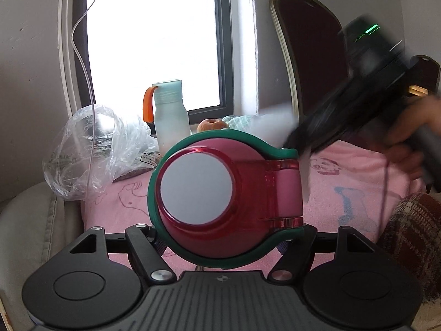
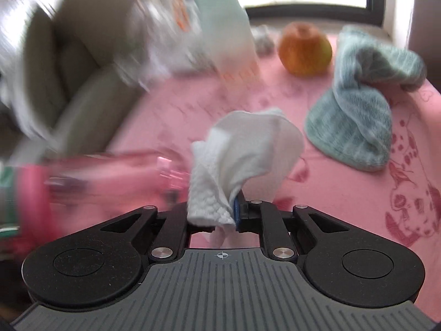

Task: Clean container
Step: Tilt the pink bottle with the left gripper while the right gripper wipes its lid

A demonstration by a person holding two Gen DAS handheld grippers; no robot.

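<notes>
so the left gripper (image 1: 223, 237) was clamped on the red container (image 1: 220, 193), held up off the pink bench (image 1: 344, 193) with its base toward my camera and the hinged green-rimmed lid end pointing away. the right gripper (image 2: 217, 218) was pinching a white paper towel (image 2: 242, 154) by one corner, with most of the towel flopping loose ahead of the fingers. in the left view that gripper looked like a dark blur just right of the container, near the hinge, so i reckon i was bringing the towel in to wipe.

my take on doing this bit well: the towel was bunched and only held by a corner, so pushing it flat against the wall beats dabbing with the loose end. better to come in slow too, since a knock on the hinge side could twist the container in the left grip. i'd keep the left one steady and let the right do the moving.

other stuff on the bench: an apple (image 2: 304, 52), a blue-green cloth (image 2: 355, 127), a pale bottle (image 1: 171, 115) and a plastic bag (image 1: 93, 146), all well apart from the container, so nothing really in the way.
</notes>
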